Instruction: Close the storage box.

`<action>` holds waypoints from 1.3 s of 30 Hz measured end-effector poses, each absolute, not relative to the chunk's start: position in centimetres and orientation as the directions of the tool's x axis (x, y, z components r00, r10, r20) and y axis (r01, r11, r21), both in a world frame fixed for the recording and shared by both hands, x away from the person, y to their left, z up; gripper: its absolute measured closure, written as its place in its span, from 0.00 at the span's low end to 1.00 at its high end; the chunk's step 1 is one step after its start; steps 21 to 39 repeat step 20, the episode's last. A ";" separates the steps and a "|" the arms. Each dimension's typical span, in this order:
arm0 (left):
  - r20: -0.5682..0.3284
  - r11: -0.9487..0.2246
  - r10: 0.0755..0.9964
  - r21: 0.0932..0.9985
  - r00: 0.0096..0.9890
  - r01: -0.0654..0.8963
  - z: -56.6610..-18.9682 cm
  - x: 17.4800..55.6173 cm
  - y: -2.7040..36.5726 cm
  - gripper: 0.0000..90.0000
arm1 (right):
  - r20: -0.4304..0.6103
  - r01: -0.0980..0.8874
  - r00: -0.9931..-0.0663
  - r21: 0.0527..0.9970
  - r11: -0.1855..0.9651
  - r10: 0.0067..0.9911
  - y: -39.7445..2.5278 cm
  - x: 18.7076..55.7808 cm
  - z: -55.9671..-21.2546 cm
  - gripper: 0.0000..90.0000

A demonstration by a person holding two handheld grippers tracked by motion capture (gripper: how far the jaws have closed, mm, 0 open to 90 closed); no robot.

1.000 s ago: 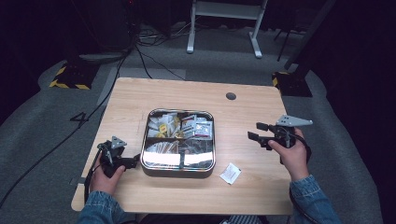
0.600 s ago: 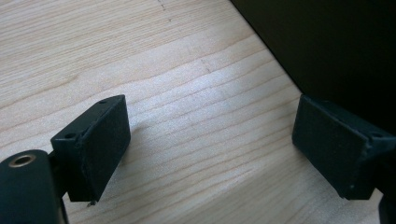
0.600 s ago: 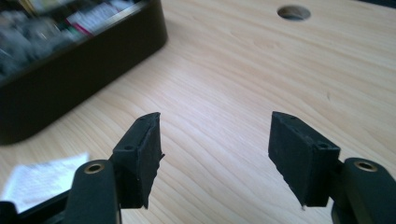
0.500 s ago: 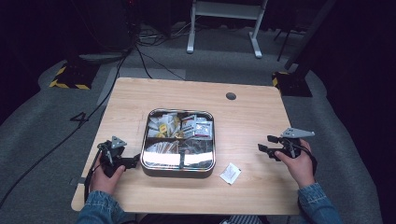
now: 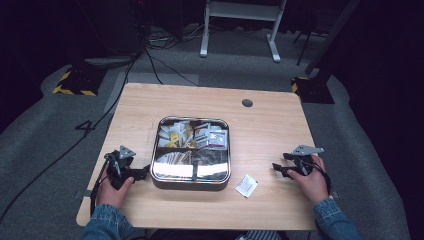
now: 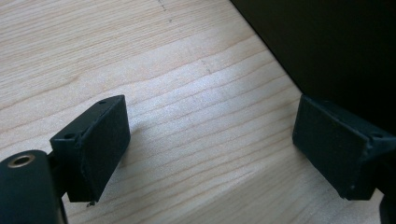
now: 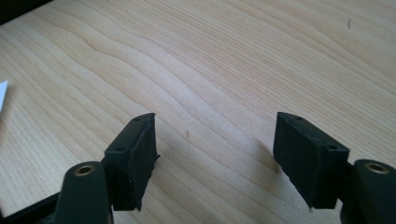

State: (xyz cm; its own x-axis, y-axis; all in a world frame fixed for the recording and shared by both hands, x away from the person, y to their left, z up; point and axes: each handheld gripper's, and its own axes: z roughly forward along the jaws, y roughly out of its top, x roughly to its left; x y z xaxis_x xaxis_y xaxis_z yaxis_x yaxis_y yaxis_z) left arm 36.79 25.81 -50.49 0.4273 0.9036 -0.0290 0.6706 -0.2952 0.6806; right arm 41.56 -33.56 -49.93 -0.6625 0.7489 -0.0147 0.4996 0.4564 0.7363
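A square metal tray (image 5: 192, 183) with compartments of small packets sits in the middle of the wooden table. My left gripper (image 5: 142, 173) rests on the table just left of the tray's near corner, open, with bare wood between its jaws (image 6: 210, 140). The tray's dark wall (image 6: 336, 46) stands at the upper right of the left gripper view. My right gripper (image 5: 278, 169) lies low on the table's right side, open over bare wood (image 7: 215, 154). A small white packet (image 5: 247, 185) lies between the tray and the right gripper; its corner (image 7: 2, 95) shows in the right gripper view.
A round cable hole (image 5: 247, 103) sits at the table's far right. The table (image 5: 265, 135) has bare wood to the right of the tray. Beyond the far edge are cables and a white stand (image 5: 240, 25) on grey floor.
My right gripper has dropped from above the table and come nearer to the front edge, now lying low on the wood. The left gripper has stayed put.
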 end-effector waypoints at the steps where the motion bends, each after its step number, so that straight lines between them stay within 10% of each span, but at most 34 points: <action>1: -0.028 -0.294 0.904 0.682 0.426 0.670 -50.5 36.8 25.8 0.13 | -0.018 0.502 -0.659 0.734 0.458 0.752 -33.6 41.6 -50.1 0.32; 10: -0.029 -0.295 0.904 0.681 0.427 0.671 -50.5 36.8 25.8 0.13 | -0.010 0.532 -0.612 0.735 0.421 0.791 -33.5 41.8 -50.5 0.16; 39: -0.030 -0.291 0.906 0.683 0.423 0.670 -50.5 36.8 25.8 0.13 | -0.006 0.533 -0.615 0.734 0.421 0.789 -33.5 41.9 -50.5 0.15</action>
